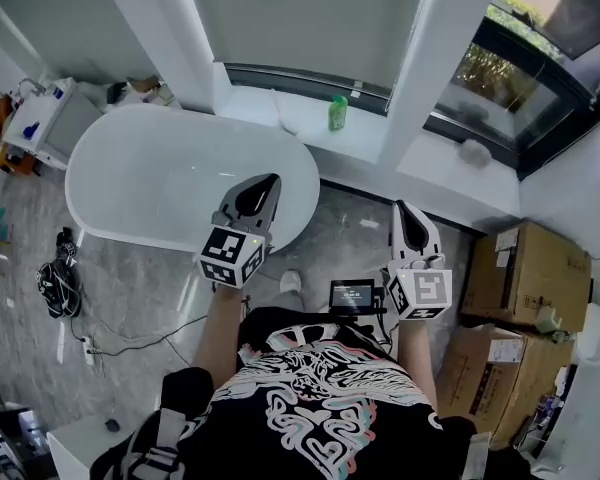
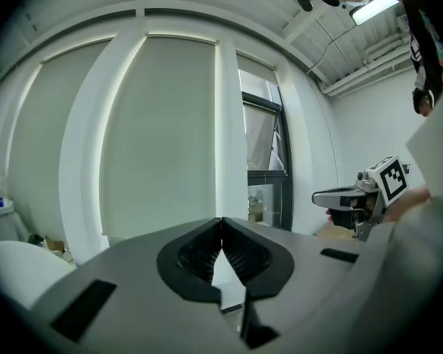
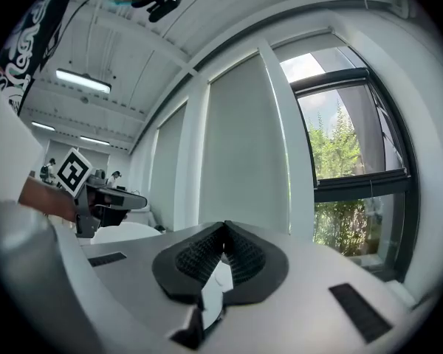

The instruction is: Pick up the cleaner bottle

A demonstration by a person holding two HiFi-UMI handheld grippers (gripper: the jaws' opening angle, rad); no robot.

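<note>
A white bathtub (image 1: 150, 173) sits at the left. The left gripper (image 1: 269, 182) hovers over its near end, jaws pressed together on nothing. The green cleaner bottle (image 1: 337, 112) stands upright on the window sill (image 1: 375, 140) beyond, well apart from both grippers. The right gripper (image 1: 400, 208), jaws likewise together and empty, is left of 2 cardboard boxes (image 1: 525, 273).

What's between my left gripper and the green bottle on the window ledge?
In the head view, the bathtub end and a bare stretch of white ledge lie between the left gripper and the bottle.
</note>
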